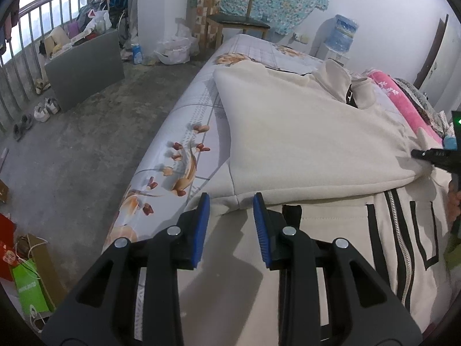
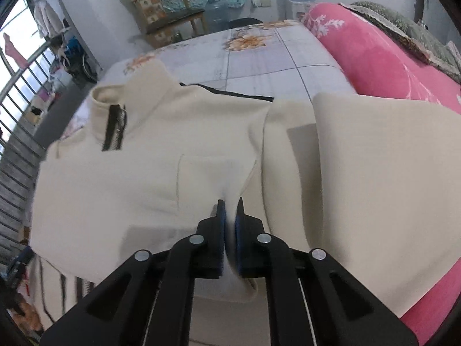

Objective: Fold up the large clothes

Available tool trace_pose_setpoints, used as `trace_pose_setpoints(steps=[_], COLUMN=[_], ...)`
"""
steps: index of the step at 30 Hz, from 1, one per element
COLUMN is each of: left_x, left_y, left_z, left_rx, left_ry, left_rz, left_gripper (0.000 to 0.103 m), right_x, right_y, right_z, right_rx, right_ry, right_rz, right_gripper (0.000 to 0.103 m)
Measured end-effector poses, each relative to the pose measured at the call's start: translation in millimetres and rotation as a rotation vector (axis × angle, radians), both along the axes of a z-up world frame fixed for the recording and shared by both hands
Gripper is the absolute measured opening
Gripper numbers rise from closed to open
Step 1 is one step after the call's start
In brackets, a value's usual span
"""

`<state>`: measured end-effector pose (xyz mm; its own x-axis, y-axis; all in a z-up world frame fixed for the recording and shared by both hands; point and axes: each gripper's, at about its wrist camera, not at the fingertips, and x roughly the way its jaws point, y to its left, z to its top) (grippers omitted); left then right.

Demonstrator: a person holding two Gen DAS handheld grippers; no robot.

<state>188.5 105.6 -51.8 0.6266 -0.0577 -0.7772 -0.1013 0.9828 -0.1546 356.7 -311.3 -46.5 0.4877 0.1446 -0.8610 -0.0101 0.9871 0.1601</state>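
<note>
A cream zip-up jacket (image 1: 302,132) with black trim lies on the bed, its lower half folded over the upper. My left gripper (image 1: 231,204) hovers at the near folded edge. Its blue pads (image 1: 201,225) stand apart, and the cloth's edge lies in the gap with neither pad pressing on it. In the right wrist view the same jacket (image 2: 144,173) shows its collar and zipper (image 2: 115,129) at the left. My right gripper (image 2: 229,210) is shut on a pinch of the cream cloth that bunches up between the pads. Its black tip (image 1: 426,155) shows at the jacket's right edge.
The bed's flowered sheet (image 1: 184,150) runs along the left, dropping to a concrete floor (image 1: 72,158). A pink rolled quilt (image 2: 389,66) lies along the bed's far side. A wooden chair (image 1: 239,20), a water jug (image 1: 343,33), shoes and bags stand around the room.
</note>
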Motion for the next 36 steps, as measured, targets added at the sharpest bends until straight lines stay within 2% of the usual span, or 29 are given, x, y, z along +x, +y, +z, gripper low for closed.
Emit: trace_pose_setpoints(steps=[3, 4, 8, 10, 12, 14, 15, 16, 18, 20, 22, 23, 25, 27, 29, 30, 32, 34, 36], left_x=[0.7, 0.1, -0.3, -0.3, -0.4, 0.2, -1.6, -6.0, -15.7, -25.1, -28.8, -27.6, -22.3, -15.8, -5.0, 1.0, 17.4, 30.8, 49.3], left_y=[-0.6, -0.2, -2.5, -1.9, -1.7, 0.2, 2.0, 4.5, 8.3, 10.8, 9.9, 6.0, -3.5, -10.6, -25.0, -32.8, -53.6, -73.7, -96.3], left_z=[0.0, 0.1, -0.2, 0.0, 0.2, 3.2, 8.1, 16.1, 32.3, 51.1, 66.2, 73.9, 84.0, 89.6, 92.5, 91.3, 84.3, 74.0, 56.3], left_rx=[-0.010, -0.008, -0.005, -0.007, -0.011, -0.026, -0.032, -0.033, -0.015, 0.014, 0.020, 0.025, 0.024, 0.017, 0.025, 0.025, 0.042, 0.070, 0.090], left_ry=[-0.002, -0.002, -0.008, -0.008, -0.007, 0.013, 0.029, 0.030, 0.018, 0.010, 0.004, 0.008, 0.003, -0.005, -0.005, -0.003, 0.010, 0.015, 0.032], left_rz=[-0.010, -0.011, -0.017, -0.018, -0.017, -0.018, -0.016, -0.010, 0.002, 0.014, 0.011, 0.009, -0.007, -0.014, -0.015, -0.028, -0.053, -0.080, -0.120], left_gripper=[0.035, 0.036, 0.039, 0.040, 0.040, 0.040, 0.040, 0.042, 0.049, 0.053, 0.061, 0.063, 0.070, 0.075, 0.077, 0.082, 0.083, 0.084, 0.084], right_x=[-3.2, -6.6, -17.7, -15.7, -11.7, -11.2, -15.5, -18.4, -28.8, -41.2, -50.8, -52.3, -51.0, -52.4, -58.3, -64.4, -80.5, -94.0, -103.9], right_y=[-2.8, -2.1, 24.6, 44.7, 58.9, 68.1, 69.9, 70.8, 71.2, 75.1, 77.2, 78.7, 76.8, 70.1, 66.9, 64.7, 61.6, 57.9, 55.9], right_z=[16.8, 25.4, 40.0, 31.4, 15.0, -4.2, -2.1, 0.9, 14.1, 23.0, 20.9, 12.1, -2.8, 1.3, 13.3, 20.0, 28.6, 30.0, 25.5], right_rx=[-0.131, -0.143, -0.154, -0.127, -0.086, -0.154, -0.174, -0.193, -0.164, -0.161, -0.194, -0.218, -0.256, -0.240, -0.221, -0.199, -0.179, -0.164, -0.146], right_ry=[-0.047, -0.070, -0.128, -0.107, -0.059, -0.009, -0.036, -0.018, -0.048, -0.081, -0.086, -0.067, -0.042, -0.025, -0.048, -0.058, -0.064, -0.055, -0.036], right_rz=[-0.057, -0.055, 0.072, 0.162, 0.234, 0.242, 0.246, 0.236, 0.246, 0.280, 0.295, 0.301, 0.279, 0.252, 0.222, 0.218, 0.200, 0.186, 0.169], right_gripper=[0.016, 0.016, 0.020, 0.030, 0.035, 0.035, 0.036, 0.036, 0.036, 0.040, 0.051, 0.052, 0.055, 0.055, 0.055, 0.055, 0.057, 0.070, 0.073])
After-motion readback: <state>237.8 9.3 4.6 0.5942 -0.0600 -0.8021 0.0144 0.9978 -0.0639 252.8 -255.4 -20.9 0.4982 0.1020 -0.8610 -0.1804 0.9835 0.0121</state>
